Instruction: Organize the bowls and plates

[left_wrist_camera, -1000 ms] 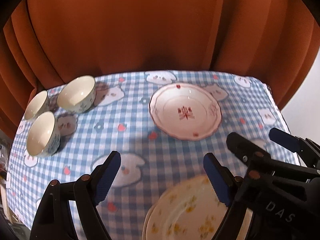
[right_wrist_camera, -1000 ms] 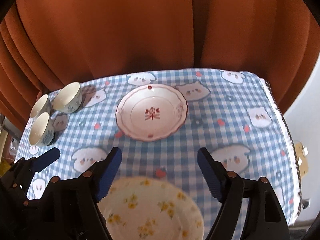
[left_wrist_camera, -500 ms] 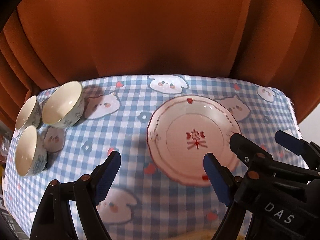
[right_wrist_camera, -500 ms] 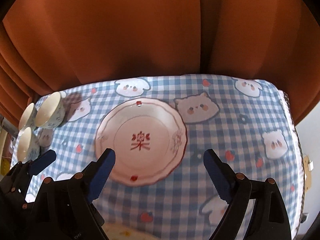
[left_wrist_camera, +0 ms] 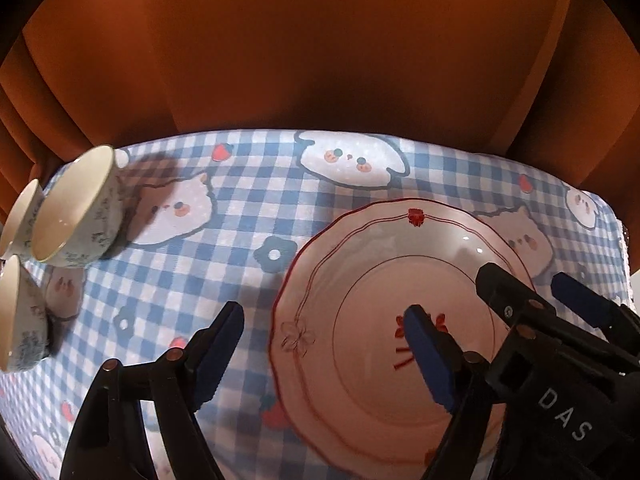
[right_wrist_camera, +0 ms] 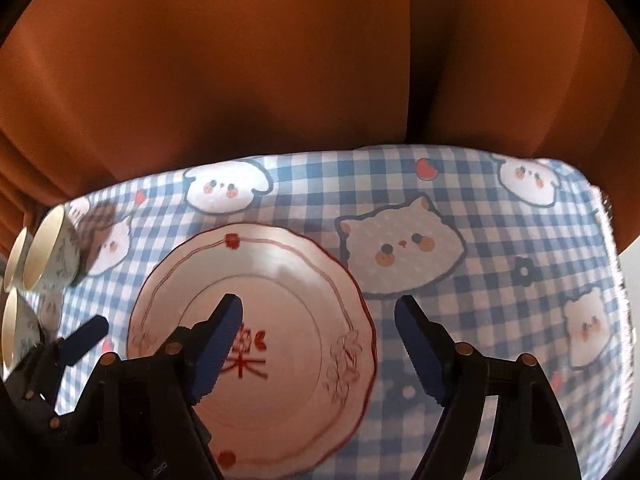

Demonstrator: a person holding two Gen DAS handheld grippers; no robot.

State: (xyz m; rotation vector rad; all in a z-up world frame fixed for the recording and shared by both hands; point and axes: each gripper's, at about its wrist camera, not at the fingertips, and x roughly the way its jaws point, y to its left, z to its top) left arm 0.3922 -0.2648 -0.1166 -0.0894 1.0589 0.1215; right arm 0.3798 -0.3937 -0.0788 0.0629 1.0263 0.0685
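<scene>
Orange curtain (left_wrist_camera: 320,60) hangs right behind a table (left_wrist_camera: 248,208) covered in a blue-and-white checked cloth with cartoon animal faces, strawberries and flowers printed on it. Pretty cute setup honestly.

The plate (left_wrist_camera: 360,280) sits flat on the cloth, roughly mid-table and a bit toward the right edge. It's pale pink-white with a wavy red-lined rim, a little red bow at its far edge and a red character in the middle.

Three bowls (left_wrist_camera: 76,208) are clustered at the far left corner, cream inside with a small dark pattern outside. They're close together; can't tell if they actually touch. They're well apart from the plate.

Left gripper (left_wrist_camera: 324,344) is wide open and holding nothing. One finger hangs over the cloth just left of the plate, the other over the plate's centre, so the plate's left rim sits in the gap.

Right gripper (right_wrist_camera: 318,344) is also spread wide and empty. Its left finger is over the plate's middle, its right finger over bare cloth past the plate's right rim. Whether either gripper touches the plate, can't tell.
</scene>
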